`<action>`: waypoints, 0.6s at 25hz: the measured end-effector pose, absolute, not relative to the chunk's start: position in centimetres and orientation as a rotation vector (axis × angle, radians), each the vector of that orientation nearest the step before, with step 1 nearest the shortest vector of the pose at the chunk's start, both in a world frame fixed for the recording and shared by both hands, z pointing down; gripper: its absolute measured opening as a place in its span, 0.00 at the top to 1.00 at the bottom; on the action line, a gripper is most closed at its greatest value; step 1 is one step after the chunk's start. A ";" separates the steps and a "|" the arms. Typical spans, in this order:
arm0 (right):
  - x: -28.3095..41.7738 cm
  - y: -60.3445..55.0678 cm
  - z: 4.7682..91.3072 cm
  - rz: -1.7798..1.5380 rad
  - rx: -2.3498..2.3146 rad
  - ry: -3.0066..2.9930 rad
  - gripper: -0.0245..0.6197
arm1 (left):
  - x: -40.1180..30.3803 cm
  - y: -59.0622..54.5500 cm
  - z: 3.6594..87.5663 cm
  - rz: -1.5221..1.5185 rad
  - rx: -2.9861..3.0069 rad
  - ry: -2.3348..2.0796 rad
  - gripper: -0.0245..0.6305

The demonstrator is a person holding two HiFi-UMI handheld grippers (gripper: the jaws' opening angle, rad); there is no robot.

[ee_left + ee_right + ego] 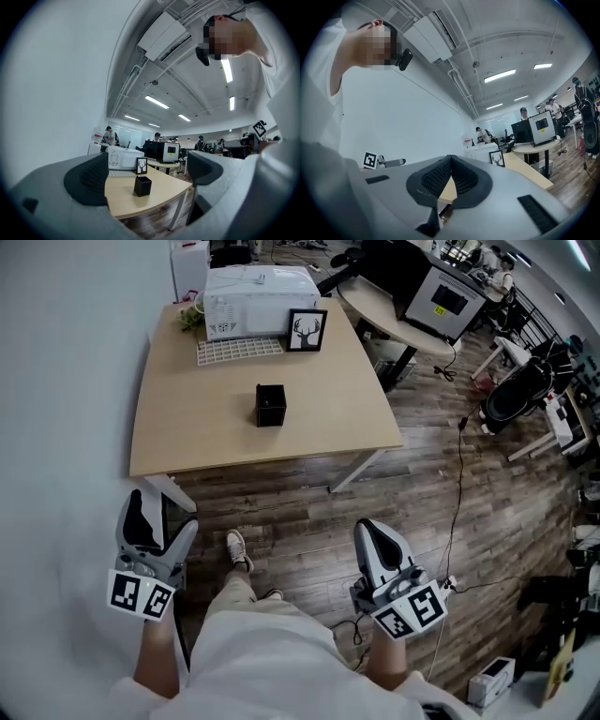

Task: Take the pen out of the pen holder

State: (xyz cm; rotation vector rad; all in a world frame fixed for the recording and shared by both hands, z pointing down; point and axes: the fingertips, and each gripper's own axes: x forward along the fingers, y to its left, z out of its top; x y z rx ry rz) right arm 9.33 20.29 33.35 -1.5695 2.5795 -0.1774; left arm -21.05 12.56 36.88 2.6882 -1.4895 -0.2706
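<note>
The black square pen holder (270, 405) stands alone near the middle of the light wooden table (197, 442). In the left gripper view the pen holder (142, 185) shows far off between the jaws, with a thin pen tip just poking above its rim. My left gripper (161, 521) is held low in front of the table's near edge, its jaws wide open and nothing between them. My right gripper (373, 532) hangs over the wood floor to the right, also short of the table. Its pads (440, 178) are pressed together with nothing in them.
At the table's far end stand a white microwave (258, 298), a framed deer picture (307, 330) and a white grid-like tray (239, 349). A round table with a boxy machine (441, 301) lies beyond. A cable (457, 493) runs over the floor; my leg and shoe (238, 549) are below.
</note>
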 end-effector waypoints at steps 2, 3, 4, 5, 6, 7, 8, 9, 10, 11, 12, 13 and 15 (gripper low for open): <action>9.2 19.0 33.5 -0.164 -1.563 2.595 0.96 | -20.5 10.5 37.8 -0.272 2.677 -1.457 0.17; 9.4 18.2 33.7 -0.155 -1.584 2.607 0.96 | -20.1 9.4 38.1 -0.279 2.673 -1.441 0.17; 9.6 17.4 33.8 -0.149 -1.617 2.616 0.96 | -19.7 8.3 38.2 -0.289 2.674 -1.428 0.17; 9.9 16.3 33.9 -0.147 -1.647 2.622 0.96 | -19.3 7.1 38.0 -0.302 2.682 -1.417 0.17; 10.1 15.0 33.9 -0.149 -1.666 2.622 0.96 | -19.0 5.8 37.7 -0.316 2.693 -1.410 0.17; 10.1 13.6 33.8 -0.150 -1.674 2.622 0.96 | -18.8 4.4 37.4 -0.329 2.700 -1.405 0.17; 10.0 12.1 33.7 -0.145 -1.679 2.627 0.96 | -18.7 2.8 37.4 -0.340 2.700 -1.397 0.17; 9.6 10.6 33.4 -0.132 -1.686 2.637 0.96 | -18.6 1.3 37.7 -0.348 2.690 -1.384 0.17; 9.2 9.0 33.1 -0.109 -1.696 2.652 0.96 | -18.5 -0.3 38.0 -0.353 2.677 -1.367 0.17; 8.8 7.5 32.6 -0.079 -1.706 2.668 0.96 | -18.3 -1.9 38.4 -0.354 2.665 -1.345 0.17; 8.4 6.0 32.1 -0.047 -1.717 2.682 0.96 | -18.1 -3.6 38.6 -0.354 2.659 -1.321 0.17; 8.1 4.5 31.6 -0.020 -1.729 2.689 0.96 | -17.7 -5.3 38.8 -0.353 2.658 -1.295 0.17; 7.9 1.7 30.8 0.004 -1.762 2.681 0.96 | -16.9 -8.6 38.7 -0.361 2.663 -1.236 0.17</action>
